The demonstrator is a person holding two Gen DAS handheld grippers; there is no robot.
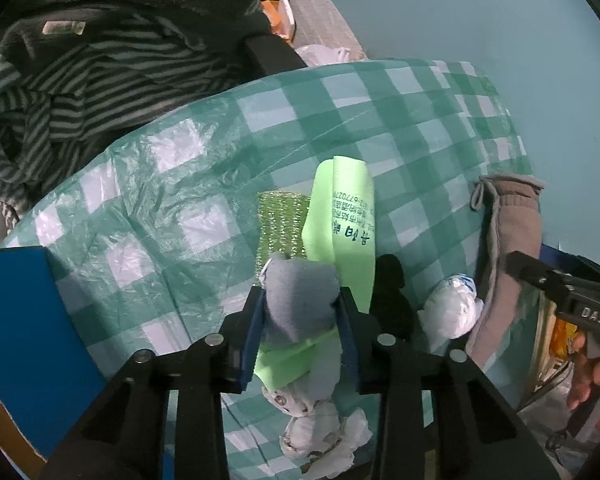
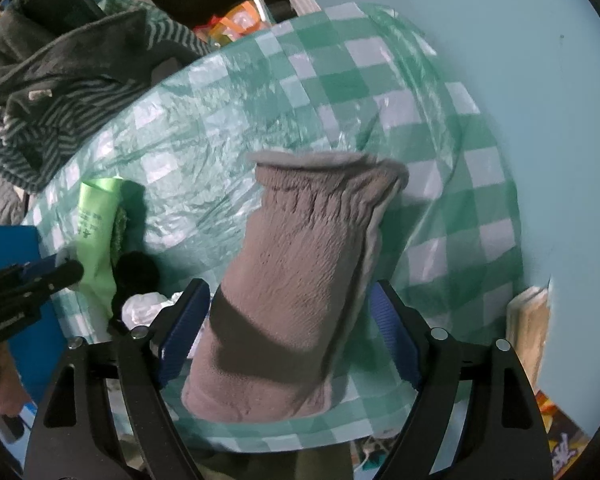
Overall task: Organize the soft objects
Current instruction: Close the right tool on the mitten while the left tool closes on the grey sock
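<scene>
In the left wrist view my left gripper point(image 1: 300, 314) is shut on a grey-blue sock point(image 1: 300, 288), its blue pads point(image 1: 252, 332) pressing both sides. Beneath it lie a light green printed sheet point(image 1: 350, 216), a glittery green sponge point(image 1: 282, 220) and a white patterned sock point(image 1: 320, 424). My right gripper point(image 2: 290, 316) stands open over a fuzzy brown-grey sock point(image 2: 300, 264) that lies flat on the checked cloth between the pads. That brown-grey sock point(image 1: 508, 248) and the right gripper point(image 1: 540, 272) also show at the right of the left wrist view.
A green-and-white checked plastic cloth point(image 1: 172, 184) covers the table. Dark striped clothing point(image 1: 80, 92) is piled at the upper left. A blue box point(image 1: 20, 320) stands at the left edge. A black soft lump point(image 1: 392, 292) and a crumpled white wad point(image 1: 452, 312) lie between the grippers.
</scene>
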